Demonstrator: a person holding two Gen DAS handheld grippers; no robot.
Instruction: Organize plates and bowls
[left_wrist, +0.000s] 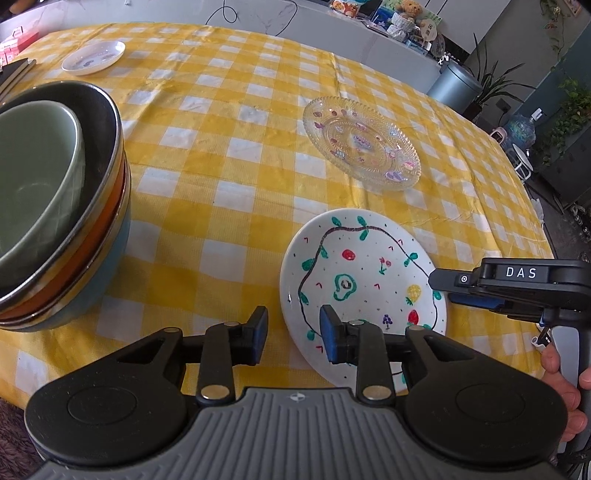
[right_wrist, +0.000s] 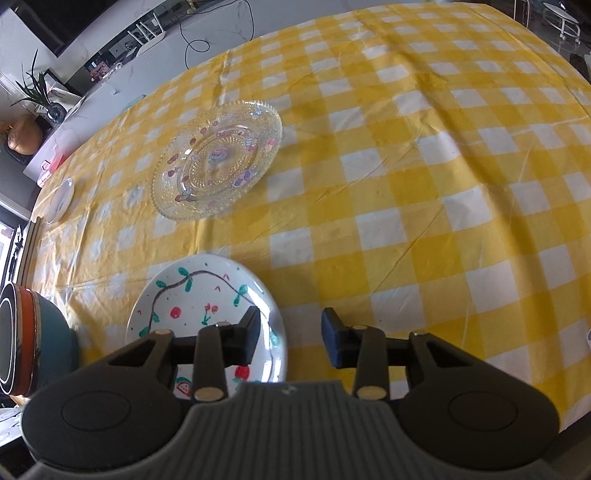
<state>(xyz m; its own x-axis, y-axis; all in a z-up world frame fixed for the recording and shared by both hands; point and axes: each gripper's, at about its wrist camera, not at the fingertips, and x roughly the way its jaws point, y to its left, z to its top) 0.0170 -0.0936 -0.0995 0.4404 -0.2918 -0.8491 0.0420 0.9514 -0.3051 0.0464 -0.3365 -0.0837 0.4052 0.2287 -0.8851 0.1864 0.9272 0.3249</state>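
Observation:
A white plate painted with fruit and a vine (left_wrist: 362, 273) (right_wrist: 207, 295) lies flat on the yellow checked tablecloth (left_wrist: 221, 166). My left gripper (left_wrist: 293, 332) is open, its two fingers either side of the plate's left rim without pressing it. My right gripper (right_wrist: 290, 336) is open as well and straddles the plate's right rim; from the left wrist view the right gripper (left_wrist: 447, 291) reaches in over that edge. A patterned clear glass plate (left_wrist: 362, 144) (right_wrist: 218, 158) lies farther back. A stack of bowls (left_wrist: 55, 206) (right_wrist: 37, 339) with a green bowl (left_wrist: 33, 177) on top stands at the left.
A small white plate (left_wrist: 94, 55) (right_wrist: 61, 199) lies at the far left corner, near some dark books (left_wrist: 14, 74). A person's hand (left_wrist: 561, 369) holds the right gripper's handle. The table's rounded edge (left_wrist: 535, 206) drops off to the right, with furniture beyond.

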